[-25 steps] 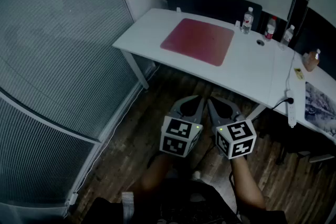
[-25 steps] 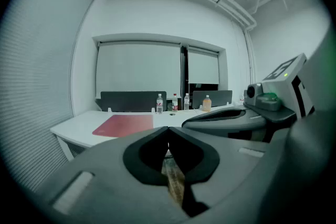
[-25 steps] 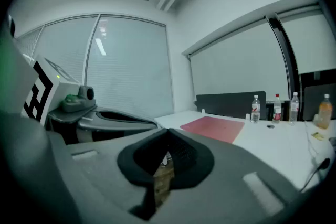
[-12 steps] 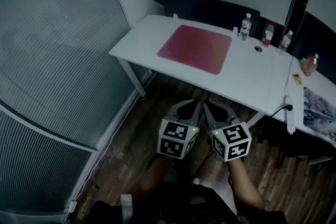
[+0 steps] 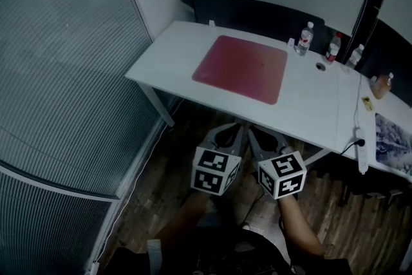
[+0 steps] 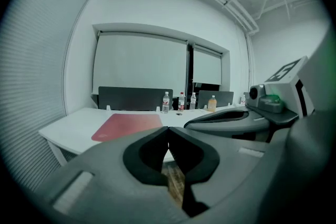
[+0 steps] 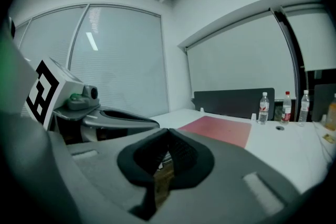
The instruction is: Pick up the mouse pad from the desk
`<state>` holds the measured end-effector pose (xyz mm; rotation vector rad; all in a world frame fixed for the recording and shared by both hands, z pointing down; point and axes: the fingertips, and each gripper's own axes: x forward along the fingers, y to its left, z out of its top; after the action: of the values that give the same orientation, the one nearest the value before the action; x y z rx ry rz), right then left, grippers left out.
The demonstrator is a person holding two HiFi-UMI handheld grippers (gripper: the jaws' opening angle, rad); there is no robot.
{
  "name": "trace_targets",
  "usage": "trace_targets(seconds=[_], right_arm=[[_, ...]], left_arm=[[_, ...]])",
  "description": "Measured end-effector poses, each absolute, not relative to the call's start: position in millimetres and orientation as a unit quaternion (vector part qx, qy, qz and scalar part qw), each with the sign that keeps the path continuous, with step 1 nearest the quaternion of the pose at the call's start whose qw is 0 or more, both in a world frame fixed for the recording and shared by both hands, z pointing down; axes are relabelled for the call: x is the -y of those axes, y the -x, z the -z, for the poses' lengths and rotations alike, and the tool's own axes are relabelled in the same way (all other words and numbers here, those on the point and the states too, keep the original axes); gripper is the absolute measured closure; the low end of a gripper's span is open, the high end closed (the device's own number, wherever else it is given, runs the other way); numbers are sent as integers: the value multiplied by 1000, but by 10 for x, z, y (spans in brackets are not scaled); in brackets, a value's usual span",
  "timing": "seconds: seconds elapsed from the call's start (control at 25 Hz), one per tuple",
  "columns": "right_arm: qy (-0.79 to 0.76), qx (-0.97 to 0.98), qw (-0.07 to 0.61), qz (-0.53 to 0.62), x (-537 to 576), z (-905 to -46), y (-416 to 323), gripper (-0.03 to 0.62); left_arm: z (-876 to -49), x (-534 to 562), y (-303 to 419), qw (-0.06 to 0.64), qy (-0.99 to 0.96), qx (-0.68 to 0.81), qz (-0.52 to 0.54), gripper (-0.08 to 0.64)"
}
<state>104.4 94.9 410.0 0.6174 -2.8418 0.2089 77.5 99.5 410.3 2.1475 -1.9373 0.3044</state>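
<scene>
A dark red mouse pad [image 5: 241, 66] lies flat on the white desk [image 5: 167, 51], seen also in the left gripper view as the mouse pad [image 6: 128, 125] and in the right gripper view as the mouse pad [image 7: 220, 128]. My left gripper [image 5: 239, 129] and right gripper [image 5: 252, 130] hang side by side over the wooden floor, short of the desk's near edge. Both are shut with nothing between the jaws. In their own views the left gripper [image 6: 168, 130] and right gripper [image 7: 168, 131] point toward the desk.
Three water bottles [image 5: 305, 39] stand along the desk's far edge before a dark partition [image 5: 257, 13]. A power strip [image 5: 362, 150] with its cable and an orange-capped bottle [image 5: 382, 85] sit at the right. A blind-covered glass wall [image 5: 64, 74] runs along the left.
Both grippers have moved together toward the desk, staying shut and side by side. The desk and mouse pad now appear nearer and larger in the head view.
</scene>
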Motion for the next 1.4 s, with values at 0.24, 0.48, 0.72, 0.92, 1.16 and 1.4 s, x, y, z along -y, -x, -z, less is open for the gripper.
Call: trace_targets(seconds=[0.24,0.48,0.72,0.92,1.16,1.4], right_arm=[[-225,963,132,-74,-890,-4171,-490,591],[-244,957,137,-77,-885,-4143,-74,591],[-263,951,144,-77,-847,-4183,123,591],[-272,948,142,-82,-757,-4221,180,591],[-280,947,130,-89,-531,-4251,237,591],[-280,947,120,-99,-199,-4309,237,591]], left_arm=[[-4138,-904,-238,127,-750,643,-92,554],[-4140,-900,218,132,-763,628,-86,554],[-4163,-852,465,131,-772,617,-80,554],[-4215,-764,473,133,-780,605,-85,554],[-4230,-543,541,127,-784,600,-95,554],[-4274,-218,552,126,-782,601,-106,554]])
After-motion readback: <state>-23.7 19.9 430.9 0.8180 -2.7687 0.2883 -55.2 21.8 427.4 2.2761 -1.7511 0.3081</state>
